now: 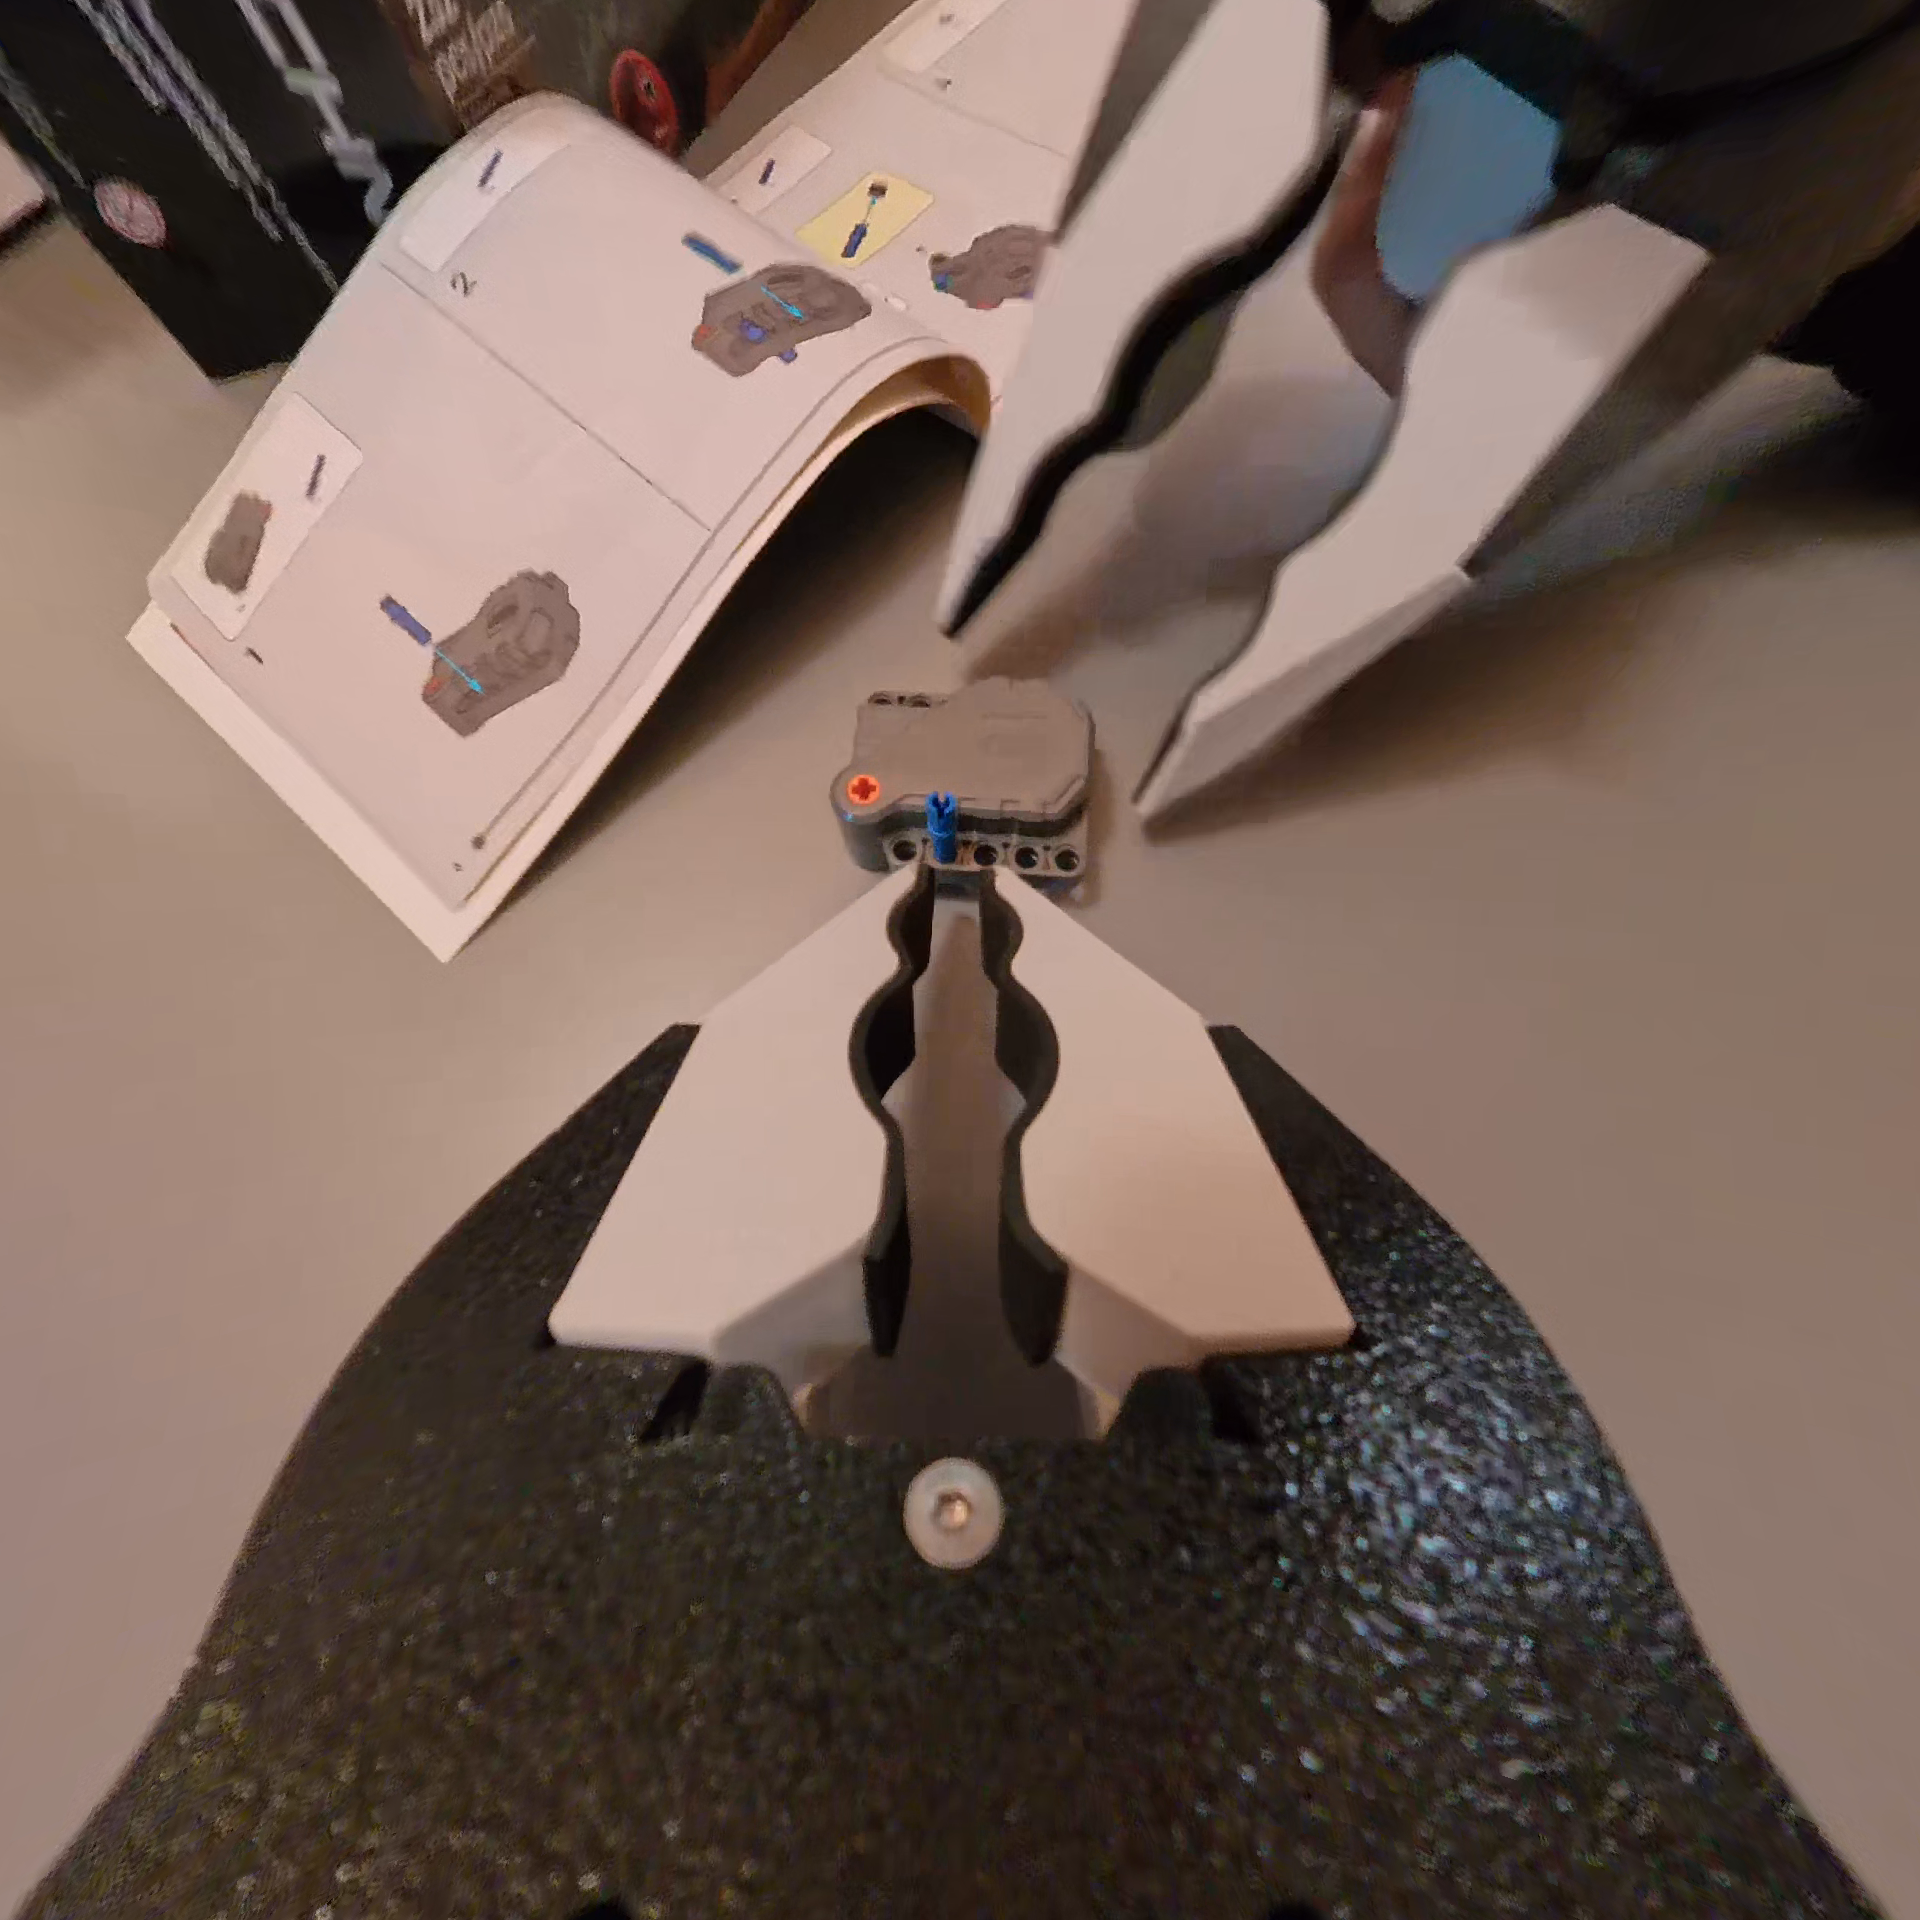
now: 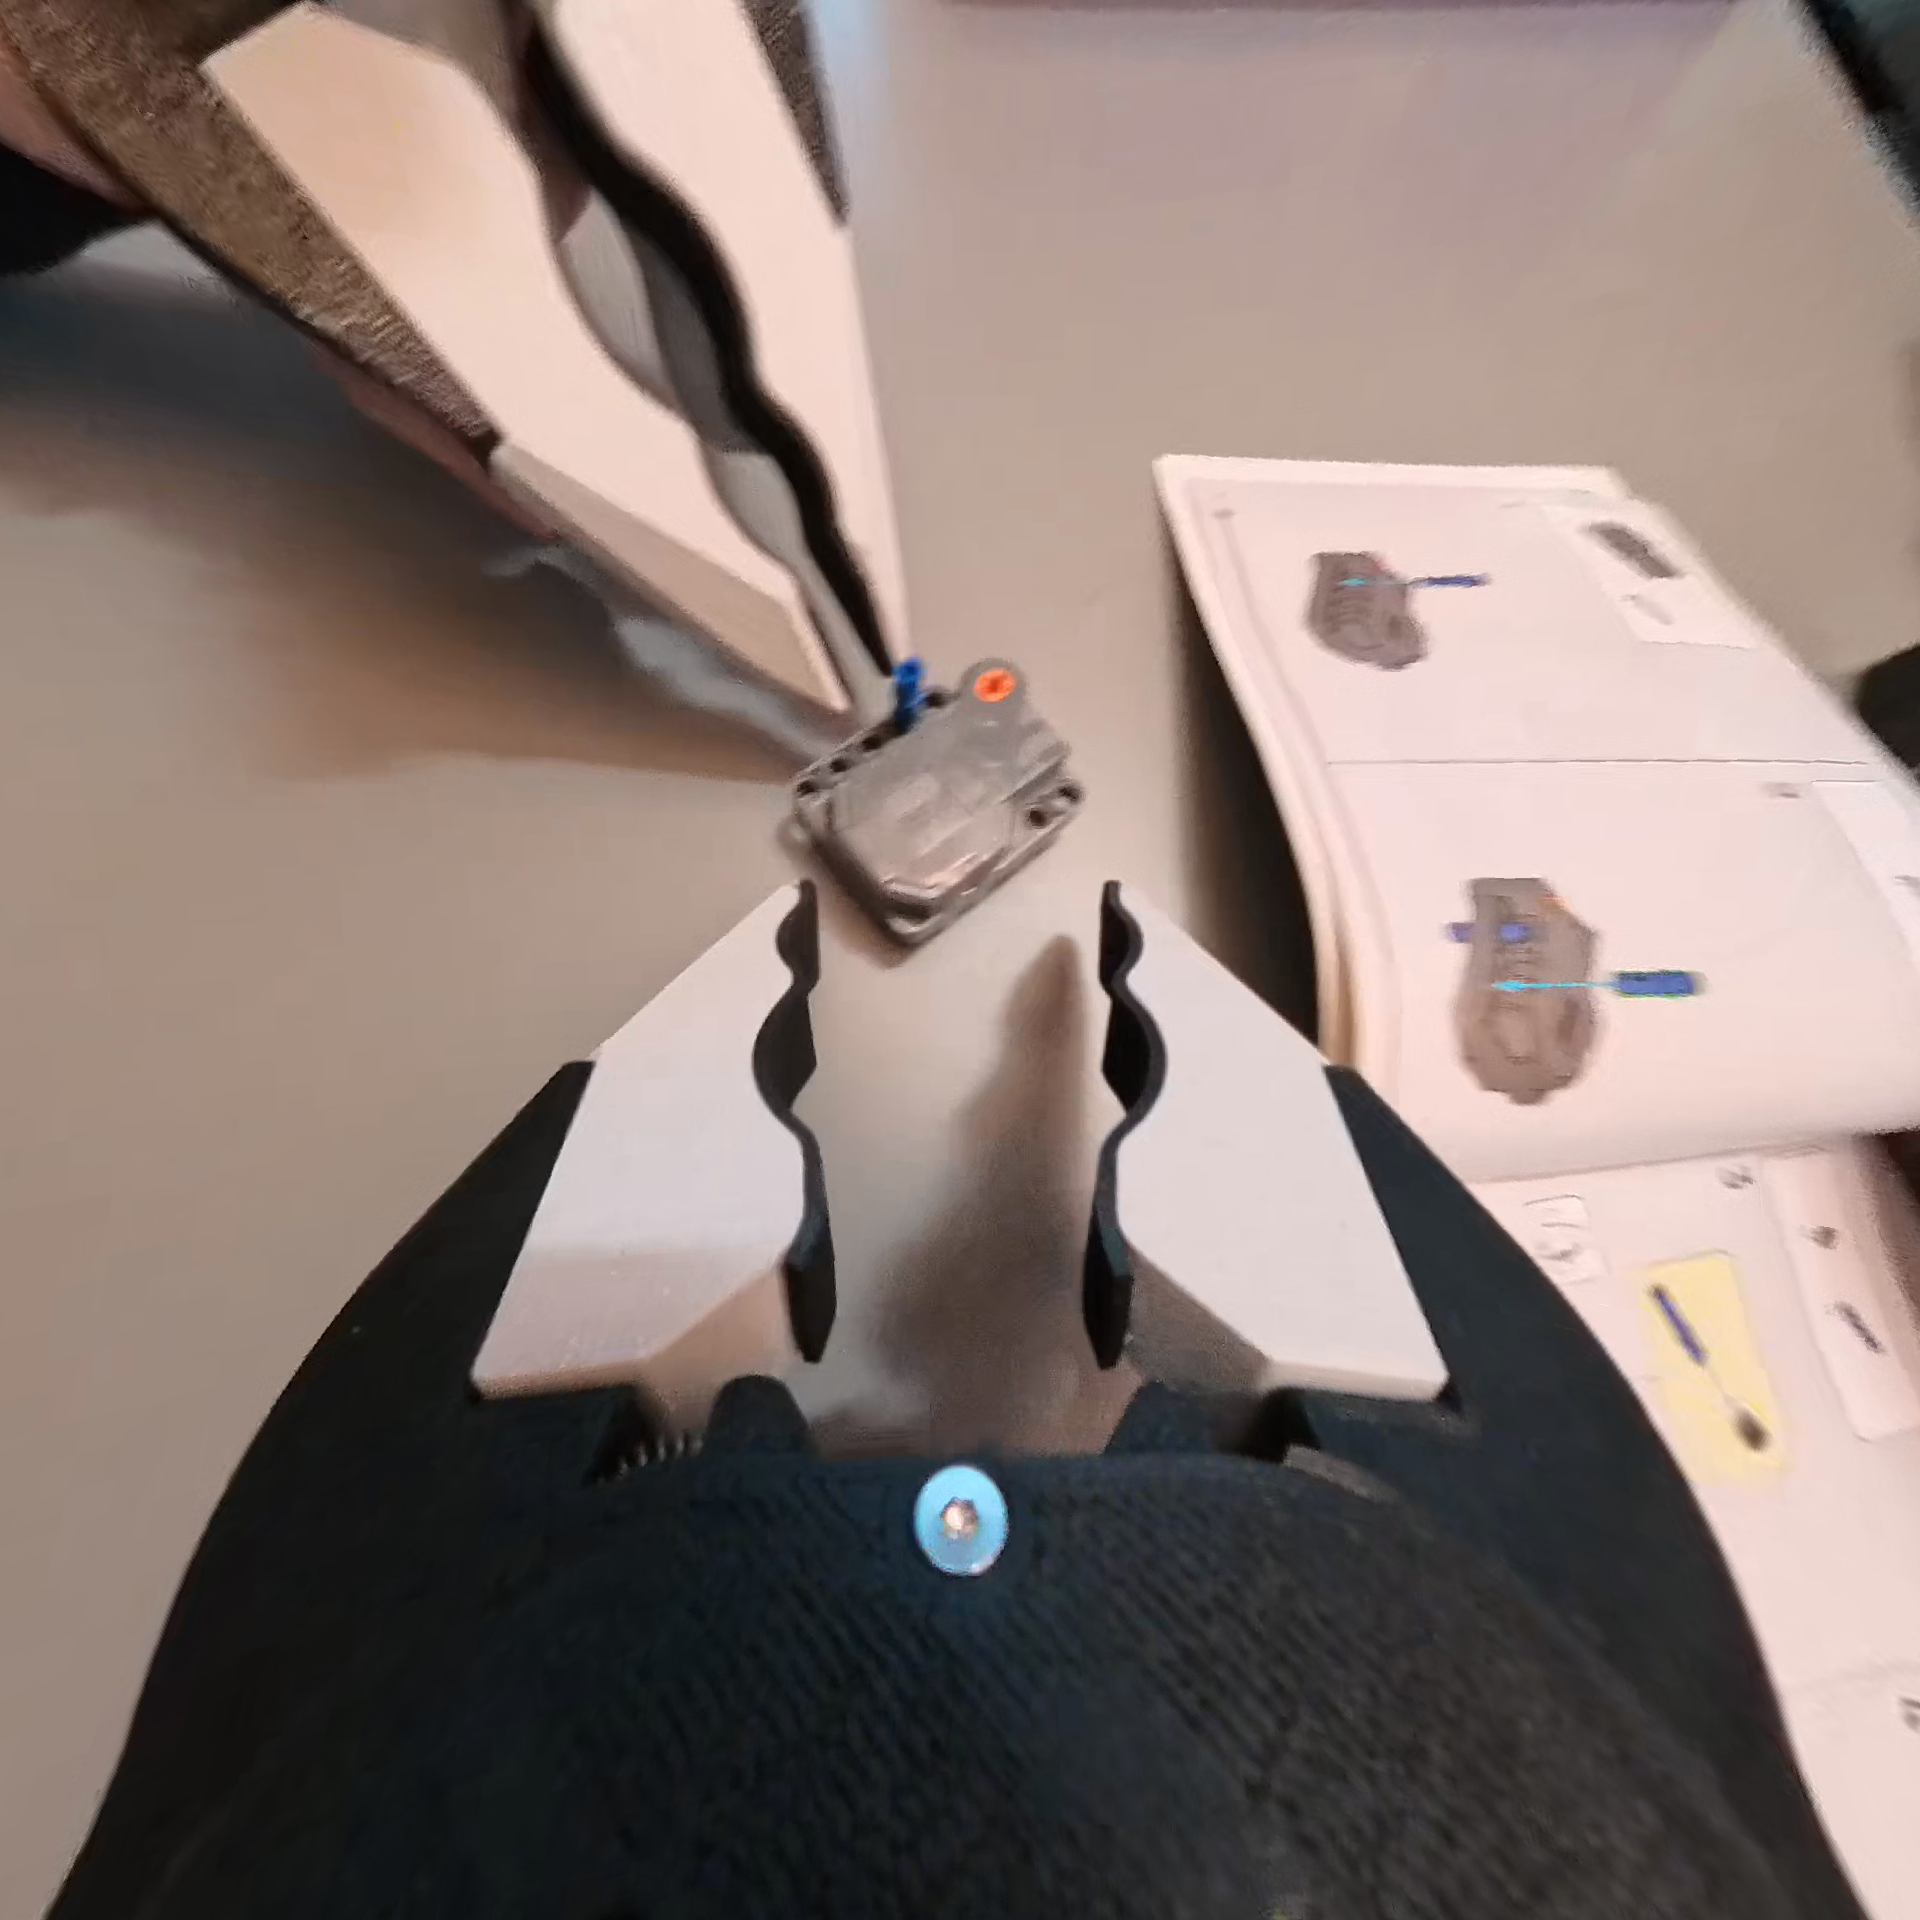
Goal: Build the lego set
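Note:
A grey Lego motor block [image 1: 971,764] with an orange cross hub lies flat on the table; it also shows in the right wrist view [image 2: 935,810]. A small blue pin [image 1: 940,826] stands against the block's row of holes. My left gripper [image 1: 951,883] is nearly shut, and its tips pinch the blue pin [image 2: 907,691] at the block's near edge. It reaches in from the upper left in the right wrist view [image 2: 878,670]. My right gripper [image 2: 956,894] is open and empty, with its tips just short of the block. It hovers behind the block in the left wrist view [image 1: 1049,717].
An open instruction booklet [image 1: 468,520] lies to the left of the block, with its pages arched up; it also shows in the right wrist view [image 2: 1558,831]. A black box [image 1: 208,156] stands at the far left. A red round part [image 1: 644,94] sits beside it.

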Demonstrator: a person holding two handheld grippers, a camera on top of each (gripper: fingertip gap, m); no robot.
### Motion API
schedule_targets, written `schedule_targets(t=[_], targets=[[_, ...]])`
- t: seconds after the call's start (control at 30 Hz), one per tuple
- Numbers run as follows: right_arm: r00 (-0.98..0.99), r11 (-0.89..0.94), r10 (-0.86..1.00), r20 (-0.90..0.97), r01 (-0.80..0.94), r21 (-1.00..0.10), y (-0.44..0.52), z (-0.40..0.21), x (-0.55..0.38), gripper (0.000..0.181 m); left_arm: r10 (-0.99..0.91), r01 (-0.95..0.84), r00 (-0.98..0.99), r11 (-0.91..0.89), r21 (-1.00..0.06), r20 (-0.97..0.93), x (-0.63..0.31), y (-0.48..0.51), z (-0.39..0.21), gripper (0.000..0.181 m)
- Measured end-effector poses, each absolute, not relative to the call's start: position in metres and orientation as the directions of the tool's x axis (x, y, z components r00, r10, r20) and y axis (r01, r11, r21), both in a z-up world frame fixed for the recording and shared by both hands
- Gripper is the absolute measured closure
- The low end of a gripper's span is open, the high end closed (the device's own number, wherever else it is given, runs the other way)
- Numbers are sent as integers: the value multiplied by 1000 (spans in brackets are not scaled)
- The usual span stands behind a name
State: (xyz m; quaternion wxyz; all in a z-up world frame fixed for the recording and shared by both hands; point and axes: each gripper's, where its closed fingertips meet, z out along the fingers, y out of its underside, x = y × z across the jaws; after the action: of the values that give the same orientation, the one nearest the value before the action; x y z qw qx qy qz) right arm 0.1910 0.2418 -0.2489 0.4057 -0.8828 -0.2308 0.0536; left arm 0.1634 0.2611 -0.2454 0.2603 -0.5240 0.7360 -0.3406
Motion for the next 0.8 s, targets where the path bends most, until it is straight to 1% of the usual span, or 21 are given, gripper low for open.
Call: schedule_targets(t=[0.03,0.1,0.2,0.27,0.33,0.4,0.43,0.5,0.57,0.67,0.77,0.8], targets=[[893,-541,439,101,352,-763,247,-243,196,124,-943,-574,-329,241,-783,-49,164,263,-242,176],[874,-491,477,94,354,-796,255,-235,194,113,-927,-541,-363,292,-789,-95,166,266,-238,175],[815,-478,572,91,421,-771,258,-245,190,97,-897,-516,-428,343,-785,-110,167,265,-239,175],[778,-474,623,77,454,-755,258,-252,184,99,-877,-498,-473,351,-793,-91,167,260,-239,174],[763,-462,640,90,477,-748,258,-254,179,109,-869,-482,-488,345,-806,-81,168,258,-238,174],[745,-431,657,118,499,-752,257,-253,172,113,-862,-460,-499,346,-818,-84,169,257,-236,174],[743,-425,657,125,503,-753,256,-252,170,117,-860,-446,-503,344,-826,-86,170,256,-235,174],[755,-431,642,129,496,-754,258,-253,167,118,-851,-433,-521,325,-841,-60,171,251,-234,174],[776,-435,616,137,480,-762,258,-253,164,126,-844,-441,-535,324,-837,-45,170,248,-237,175],[771,-441,623,136,489,-753,252,-253,155,123,-806,-429,-592,339,-837,-23,163,239,-238,178],[720,-411,670,180,561,-719,243,-254,152,116,-786,-420,-618,352,-836,-21,158,237,-238,179],[711,-392,675,199,574,-719,243,-253,153,117,-784,-419,-621,350,-838,-16,157,237,-239,180]])
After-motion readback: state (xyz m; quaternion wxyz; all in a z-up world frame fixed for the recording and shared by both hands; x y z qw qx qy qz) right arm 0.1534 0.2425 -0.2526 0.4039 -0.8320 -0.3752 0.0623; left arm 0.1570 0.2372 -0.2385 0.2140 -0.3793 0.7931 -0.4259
